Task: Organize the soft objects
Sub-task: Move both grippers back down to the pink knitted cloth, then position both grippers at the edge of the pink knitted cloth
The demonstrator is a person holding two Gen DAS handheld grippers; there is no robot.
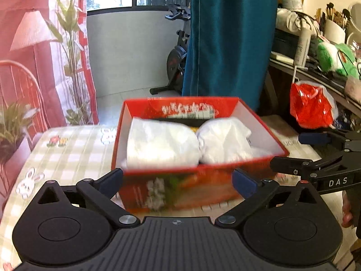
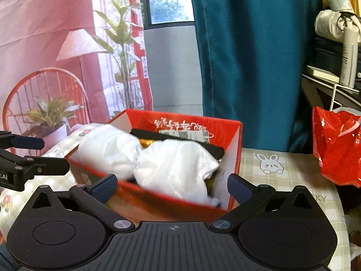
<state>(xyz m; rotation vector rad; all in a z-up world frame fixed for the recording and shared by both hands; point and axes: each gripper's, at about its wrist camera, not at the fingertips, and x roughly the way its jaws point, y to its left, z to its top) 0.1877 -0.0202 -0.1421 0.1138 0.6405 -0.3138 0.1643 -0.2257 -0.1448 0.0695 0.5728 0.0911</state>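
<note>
Both grippers, left gripper [image 1: 178, 180] and right gripper [image 2: 172, 185], are gaping wide and gripping nothing. Two white, crumpled soft bundles [image 1: 162, 143] [image 2: 178, 169] are lying side by side inside the red box [image 1: 180, 180] sitting on the checked table [image 1: 67, 149].

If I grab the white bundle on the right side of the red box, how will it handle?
The right white bundle looks like soft, creased, shiny fabric, so it would probably sag and may slip between the fingers. It likely weighs little. Wedged against the other bundle in the red box, it might drag that along.
</note>
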